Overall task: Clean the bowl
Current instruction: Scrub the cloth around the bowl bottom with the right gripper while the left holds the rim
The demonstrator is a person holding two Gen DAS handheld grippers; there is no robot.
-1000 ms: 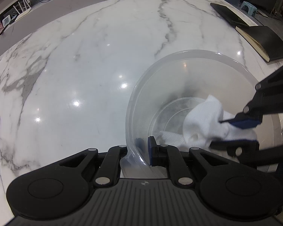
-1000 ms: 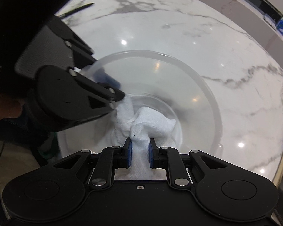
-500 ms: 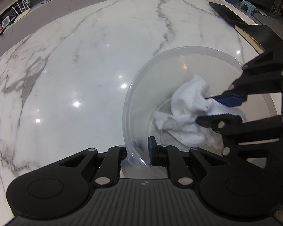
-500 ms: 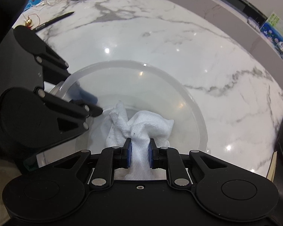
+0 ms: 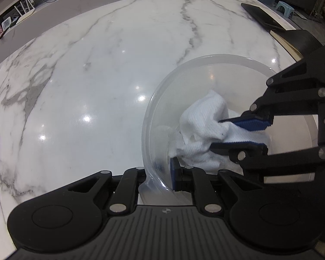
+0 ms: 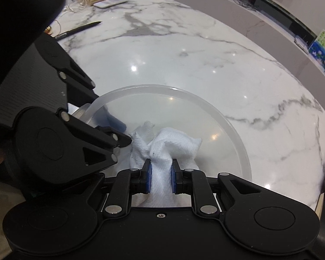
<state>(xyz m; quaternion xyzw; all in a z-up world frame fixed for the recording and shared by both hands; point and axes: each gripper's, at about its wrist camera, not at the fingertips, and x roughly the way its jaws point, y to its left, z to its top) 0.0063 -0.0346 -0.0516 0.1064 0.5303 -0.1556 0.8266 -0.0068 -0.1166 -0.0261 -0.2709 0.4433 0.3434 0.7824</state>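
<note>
Against the frame a second before, the white cloth (image 5: 202, 127) was seen shifted from the lower right of the bowl's floor in the left wrist view toward the middle of the frame's right half, bunched up higher against the inner wall; the right claw (image 5: 223, 133) that carried it was seen larger and reaching further in from the right edge; the clear plastic bowl (image 5: 225, 59) itself was found in much the same place on the marble table (image 5: 97, 75), and the left claw (image 5: 160, 174) was unchanged on its rim.

In the left wrist view the bowl lay in the lower right of the frame, its near wall clamped between the nearly closed fingers of the left claw, one blue pad (image 5: 174, 173) inside the bowl and the other finger outside; the wall was pinched thin between them.

In the right wrist view the cloth was gripped at the bottom centre of the frame, squeezed between the two blue pads (image 6: 148, 178) of the right claw (image 6: 160, 178), which was closed down on a thick fold; the rest of the cloth was spread forward onto the bowl's floor; the left claw (image 6: 110, 127) was seen at the left, on the bowl's (image 6: 205, 106) rim.

A black pen (image 6: 79, 29) was seen on the table (image 6: 184, 54) at the upper left of that view.
</note>
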